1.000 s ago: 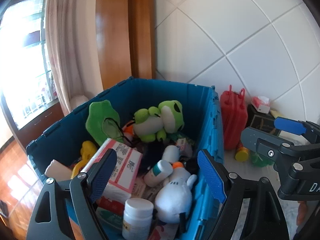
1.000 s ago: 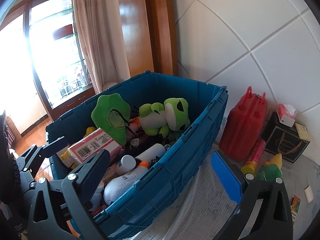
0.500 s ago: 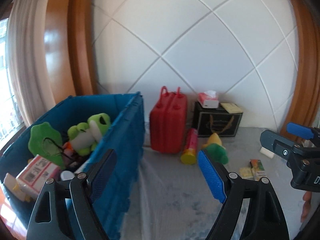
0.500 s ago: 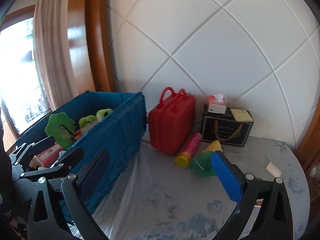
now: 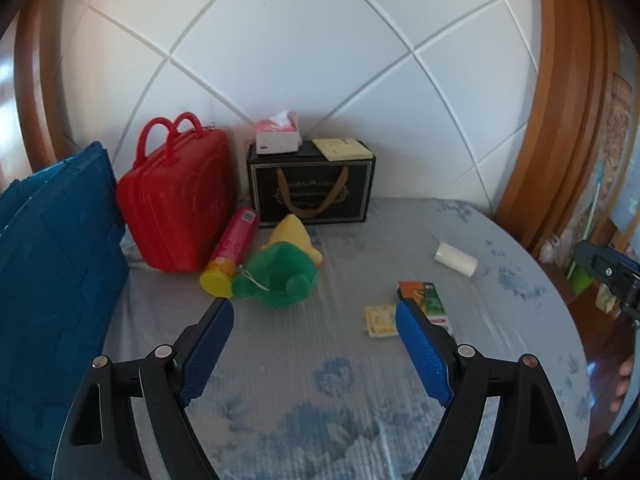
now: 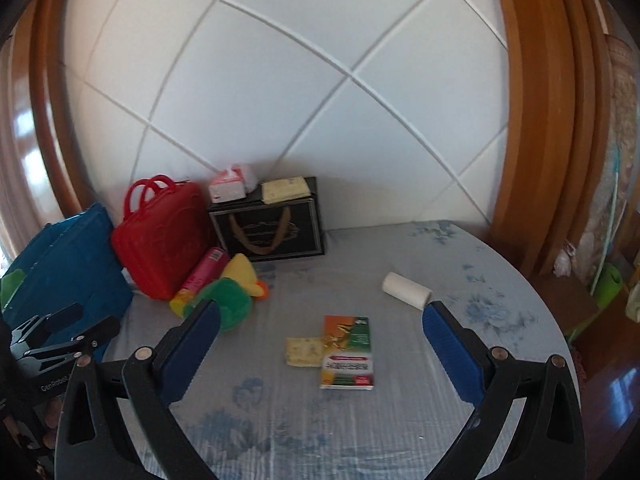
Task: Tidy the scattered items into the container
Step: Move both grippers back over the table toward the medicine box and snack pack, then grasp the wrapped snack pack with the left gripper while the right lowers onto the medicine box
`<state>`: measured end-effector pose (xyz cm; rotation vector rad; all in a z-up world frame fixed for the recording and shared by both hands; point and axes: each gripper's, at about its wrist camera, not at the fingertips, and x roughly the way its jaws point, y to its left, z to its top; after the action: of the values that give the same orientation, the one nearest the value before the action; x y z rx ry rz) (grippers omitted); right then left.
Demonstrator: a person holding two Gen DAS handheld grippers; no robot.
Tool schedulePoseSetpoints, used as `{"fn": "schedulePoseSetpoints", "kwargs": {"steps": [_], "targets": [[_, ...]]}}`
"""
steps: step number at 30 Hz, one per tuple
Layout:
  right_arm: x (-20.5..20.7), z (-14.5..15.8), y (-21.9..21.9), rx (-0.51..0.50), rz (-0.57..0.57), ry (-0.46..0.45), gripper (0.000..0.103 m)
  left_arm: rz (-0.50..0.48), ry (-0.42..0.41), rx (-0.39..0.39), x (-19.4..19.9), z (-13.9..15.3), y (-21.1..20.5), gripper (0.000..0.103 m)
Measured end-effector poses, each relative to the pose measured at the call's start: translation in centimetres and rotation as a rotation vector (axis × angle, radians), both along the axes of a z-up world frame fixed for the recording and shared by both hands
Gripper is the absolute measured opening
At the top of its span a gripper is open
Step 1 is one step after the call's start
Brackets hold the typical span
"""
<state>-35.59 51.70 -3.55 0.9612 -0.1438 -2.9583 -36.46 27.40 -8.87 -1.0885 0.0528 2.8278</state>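
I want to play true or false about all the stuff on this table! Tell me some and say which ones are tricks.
1. The pink tissue pack sits on top of the black box. True.
2. The red case lies flat on its side. False: it stands upright, handles on top.
3. The green plush toy lies near the pink can. True.
4. The left gripper is holding the white roll. False: its fingers are open and empty, and the roll lies on the table.
5. The orange and green box lies flat. True.
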Motion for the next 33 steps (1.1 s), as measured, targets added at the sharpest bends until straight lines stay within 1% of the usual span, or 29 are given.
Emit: {"fn": "schedulePoseSetpoints", "kwargs": {"steps": [2,5,7,8,10,12,15,18,22,24,27,31,33], "targets": [[-0.6,-1.6,1.6,-0.005,-0.028,-0.053,0.103,-0.019,-0.035,-0.036,-1.1,-1.4,1.5,0.084],[-1.2,-4.0,2.9,-0.037,-0.034,-0.118,0.103,-0.055,-0.072,-0.065,-2.6,-3.8,2.7,0.084],[-1.8,-5.8,3.2,-0.047,-0.047,-0.167,0.103,-0.082,-0.095,-0.072,-3.3,-5.3,2.9,0.084],[-2.3,-6.9,3.2,-0.055,-0.035,-0.197,0.103,-0.093,-0.098,-0.08,-3.6,-6.2,3.0,0.084],[-3.3,-9.0,2.6,-0.039,-0.025,-0.24,0.103,-0.109,-0.103,-0.101,-4.5,-7.8,3.1,0.084],[-4.4,-11.1,2.1,-0.038,-0.015,-0.273,0.103,-0.132,-0.121,-0.099,-5.4,-9.4,3.5,0.083],[-6.2,-14.1,1.9,-0.069,-0.007,-0.328,0.103,-0.165,-0.133,-0.091,-7.0,-11.7,4.2,0.083],[-8.9,-17.3,1.2,-0.053,-0.006,-0.38,0.103,-0.198,-0.142,-0.091,-8.8,-14.2,5.2,0.083],[-12.1,-20.7,1.1,-0.062,0.006,-0.433,0.103,-0.234,-0.161,-0.115,-11.0,-17.3,6.5,0.083],[-13.4,-22.5,0.9,-0.065,0.019,-0.464,0.103,-0.258,-0.173,-0.113,-11.8,-18.6,6.9,0.083],[-14.8,-24.3,0.8,-0.055,0.017,-0.494,0.103,-0.278,-0.193,-0.125,-13.1,-20.1,7.7,0.083],[-16.0,-26.2,1.6,-0.071,0.018,-0.54,0.103,-0.326,-0.213,-0.137,-13.9,-21.4,9.0,0.083],[-15.8,-26.6,2.5,-0.004,-0.025,-0.554,0.103,-0.35,-0.217,-0.141,-14.3,-21.8,9.9,0.083]]}}
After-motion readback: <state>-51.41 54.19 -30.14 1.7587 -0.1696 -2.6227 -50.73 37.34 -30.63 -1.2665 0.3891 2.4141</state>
